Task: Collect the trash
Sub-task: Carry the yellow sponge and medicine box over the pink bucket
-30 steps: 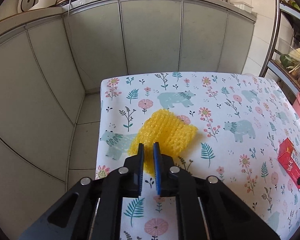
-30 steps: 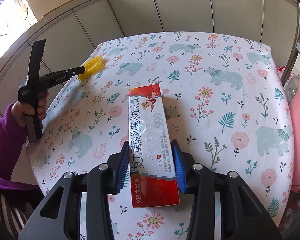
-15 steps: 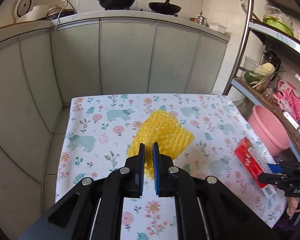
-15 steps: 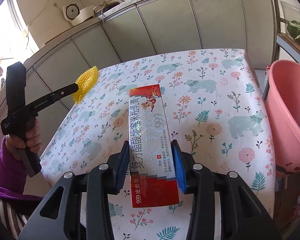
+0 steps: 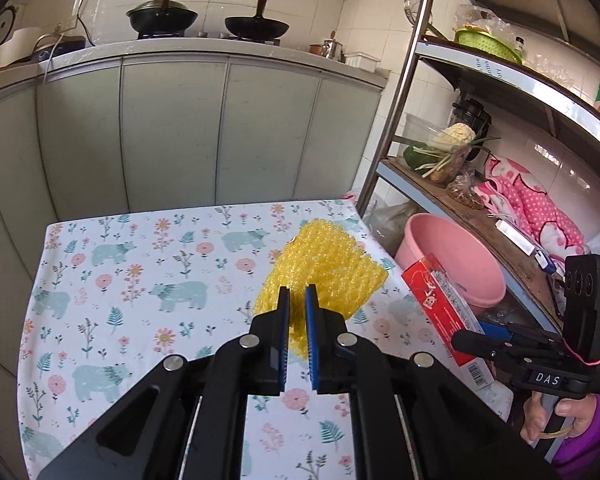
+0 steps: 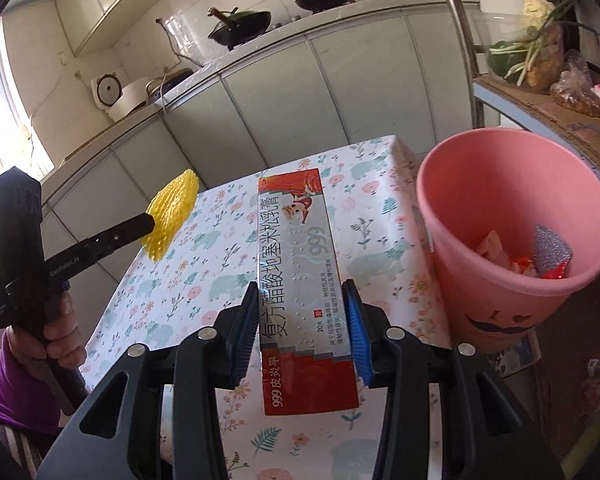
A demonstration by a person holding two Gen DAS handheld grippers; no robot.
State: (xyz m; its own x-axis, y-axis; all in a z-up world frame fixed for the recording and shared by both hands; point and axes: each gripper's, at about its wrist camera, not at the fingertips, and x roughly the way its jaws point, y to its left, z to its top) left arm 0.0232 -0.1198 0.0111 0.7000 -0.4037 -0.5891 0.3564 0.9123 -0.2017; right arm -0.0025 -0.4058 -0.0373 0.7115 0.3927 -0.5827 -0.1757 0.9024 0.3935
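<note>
The left hand-held gripper has its jaws pressed nearly together on the lower edge of a yellow foam net, which fans out above and ahead of the blue pads. In the right wrist view the net hangs clear of the desk, off its left side, pinched at the tip of the left hand-held gripper, whose handle is gripped by a hand in a purple sleeve.

The right hand-held gripper stands partly open, its pads bearing on the two long sides of a red and silver box. The box points away along the fingers and is lifted above the floral cloth of the desk. In the left wrist view the box sits out over the right edge of the desk, with the right hand-held gripper behind it.

A pink bucket stands just beside the desk on the right, close to the box. Scraps of red, white and silver lie at its bottom.
</note>
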